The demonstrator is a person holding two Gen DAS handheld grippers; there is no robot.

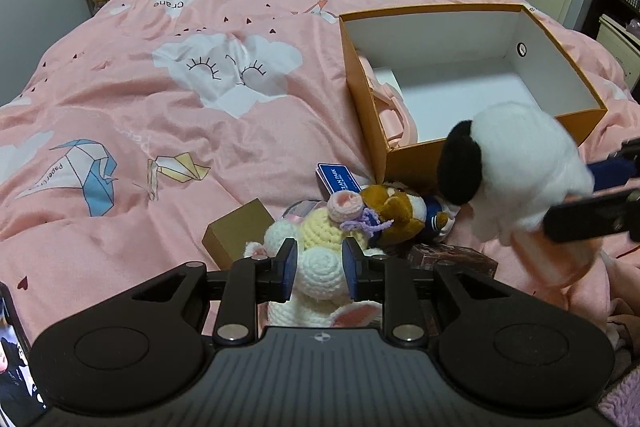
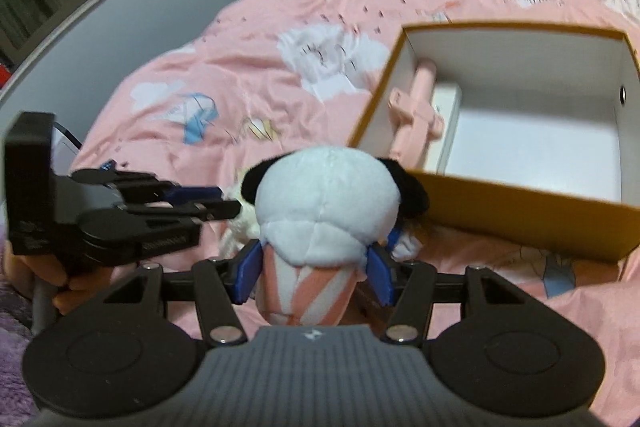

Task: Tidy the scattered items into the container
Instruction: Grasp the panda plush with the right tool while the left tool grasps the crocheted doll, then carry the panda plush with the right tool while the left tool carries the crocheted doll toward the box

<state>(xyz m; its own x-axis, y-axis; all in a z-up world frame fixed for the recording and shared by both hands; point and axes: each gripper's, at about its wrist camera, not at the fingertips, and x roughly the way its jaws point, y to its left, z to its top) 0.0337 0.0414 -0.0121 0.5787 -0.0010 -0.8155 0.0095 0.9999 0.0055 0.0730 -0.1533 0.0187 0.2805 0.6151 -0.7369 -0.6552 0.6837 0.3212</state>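
Note:
An orange box (image 1: 432, 9) (image 2: 520, 197), white inside, stands open on the pink bed cover. My left gripper (image 1: 321, 267) (image 2: 230, 201) is low over a pile of toys, its blue pads pressed on a white and yellow crocheted doll (image 1: 320, 269). To the right, lifted in front of the box's near wall, my right gripper (image 2: 314, 271) (image 1: 576, 195) is shut on a white plush with black ears (image 2: 320, 203) (image 1: 524, 163) and a pink-striped body.
A pink gadget (image 2: 416, 111) and a white carton (image 2: 446, 107) lie in the box. Beside the doll are a brown plush dog (image 1: 396, 205), a blue card pack (image 1: 336, 177), a small tan box (image 1: 236, 231) and a dark box (image 1: 452, 255). A hand (image 2: 52, 279) grips the left tool.

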